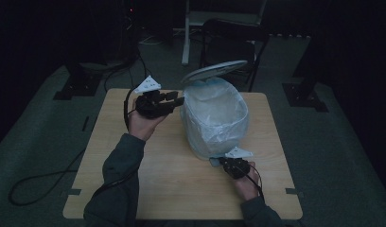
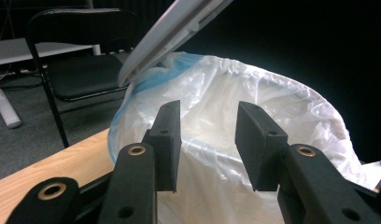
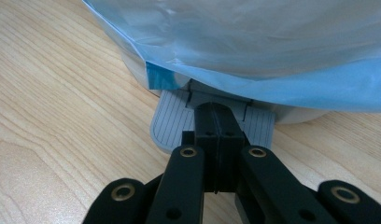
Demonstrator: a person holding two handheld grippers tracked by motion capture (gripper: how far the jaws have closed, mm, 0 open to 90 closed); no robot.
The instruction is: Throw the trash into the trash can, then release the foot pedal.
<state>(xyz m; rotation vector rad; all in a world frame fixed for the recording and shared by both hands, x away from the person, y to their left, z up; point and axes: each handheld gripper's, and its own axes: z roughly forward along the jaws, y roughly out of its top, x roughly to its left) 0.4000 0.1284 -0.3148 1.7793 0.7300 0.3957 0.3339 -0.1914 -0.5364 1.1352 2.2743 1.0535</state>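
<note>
A dim room, a pale wooden table [image 1: 134,179], and on it your pedal bin [image 1: 214,118] with its lid [image 1: 214,71] tilted up.

The bin stands near the table's middle, lined with a whitish bag [image 2: 254,93] whose blue-tinted edge hangs down over the rim. Your right gripper [image 3: 216,122] sits low at the bin's near base, jaws pressed together with nothing between them, their tips resting on the ribbed grey foot pedal [image 3: 170,123]. Your left gripper [image 2: 205,144] is held up beside the bin's left rim, pointing toward the bag, jaws apart and empty. Behind the table stands a black folding chair [image 2: 81,70].
</note>
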